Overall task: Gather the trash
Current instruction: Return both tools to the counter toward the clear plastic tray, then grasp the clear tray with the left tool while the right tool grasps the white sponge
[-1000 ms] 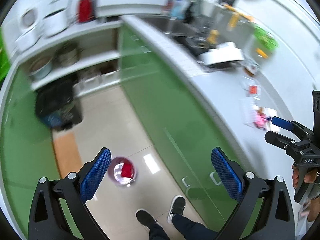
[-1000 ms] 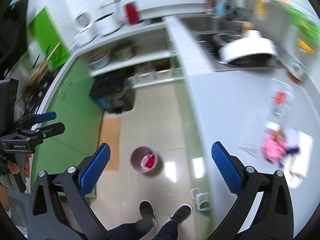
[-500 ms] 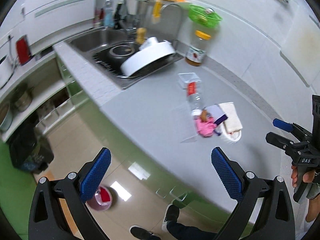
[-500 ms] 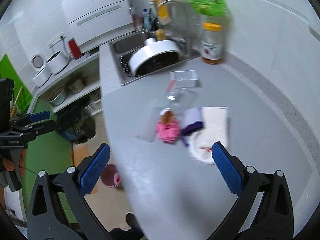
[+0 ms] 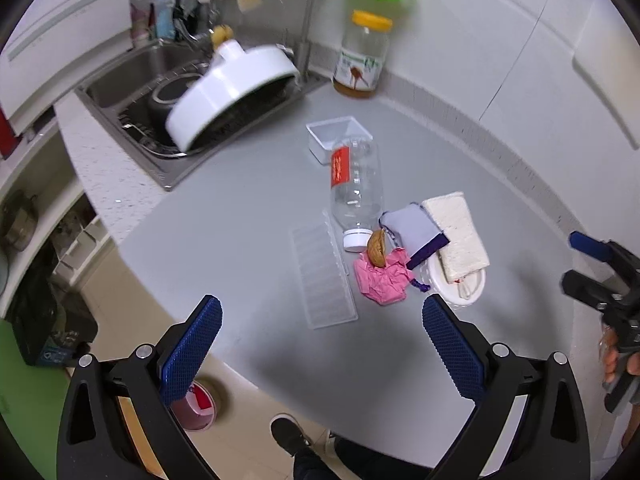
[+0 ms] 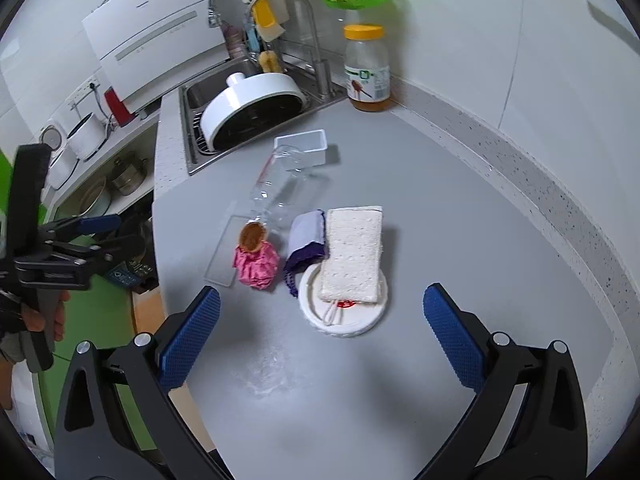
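On the grey countertop [image 6: 460, 216] ahead of me sits the trash cluster: clear plastic bottle [image 5: 356, 188] on its side with a red label and white cap, crumpled pink paper [image 6: 257, 263] just beside the cap, brown walnut shell half [image 6: 253, 237] touching the paper, clear ridged plastic tray [image 5: 323, 276] left of it. Purple cloth pouch [image 6: 306, 242] and white sponge [image 6: 352, 254] overlap a white round lid [image 6: 344, 308]. My left gripper [image 5: 322, 350] hangs above the counter edge, jaws spread wide, nothing between them. My right gripper [image 6: 322, 338] is also spread wide and empty, above the lid. Red waste bin [image 5: 198, 406] is on the floor below.
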A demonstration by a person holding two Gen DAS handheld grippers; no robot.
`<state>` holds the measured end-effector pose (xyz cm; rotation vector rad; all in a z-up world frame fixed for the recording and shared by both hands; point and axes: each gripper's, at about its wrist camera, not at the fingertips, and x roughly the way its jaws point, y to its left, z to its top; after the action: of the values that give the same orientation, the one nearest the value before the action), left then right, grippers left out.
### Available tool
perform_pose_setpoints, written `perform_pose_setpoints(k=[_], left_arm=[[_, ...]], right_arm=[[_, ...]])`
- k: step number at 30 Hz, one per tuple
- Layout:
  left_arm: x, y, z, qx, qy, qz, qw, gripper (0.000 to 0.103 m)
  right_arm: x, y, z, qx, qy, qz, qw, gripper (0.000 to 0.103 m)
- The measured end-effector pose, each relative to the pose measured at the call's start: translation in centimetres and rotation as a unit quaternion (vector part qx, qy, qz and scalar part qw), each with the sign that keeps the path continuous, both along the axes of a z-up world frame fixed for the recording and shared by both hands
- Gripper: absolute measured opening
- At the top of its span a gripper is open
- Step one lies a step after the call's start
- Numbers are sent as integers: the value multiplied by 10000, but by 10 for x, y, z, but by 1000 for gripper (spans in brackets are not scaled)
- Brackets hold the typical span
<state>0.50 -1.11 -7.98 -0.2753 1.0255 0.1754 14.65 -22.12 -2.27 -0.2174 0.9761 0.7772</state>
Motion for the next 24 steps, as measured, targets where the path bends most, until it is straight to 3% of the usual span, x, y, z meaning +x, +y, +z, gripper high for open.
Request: perform_pose_setpoints(k=[7, 14, 24], left_arm=[[34, 4, -47, 56, 540, -20, 9985, 96], [51, 8, -72, 110, 810, 7, 9967, 96], [53, 16, -86, 79, 999, 26, 9950, 71]], right_arm=[[23, 6, -14, -57, 151, -125, 9998, 100], [37, 17, -29, -110, 338, -111, 9993, 100], [44, 24, -33, -141, 390, -93, 9991, 100]])
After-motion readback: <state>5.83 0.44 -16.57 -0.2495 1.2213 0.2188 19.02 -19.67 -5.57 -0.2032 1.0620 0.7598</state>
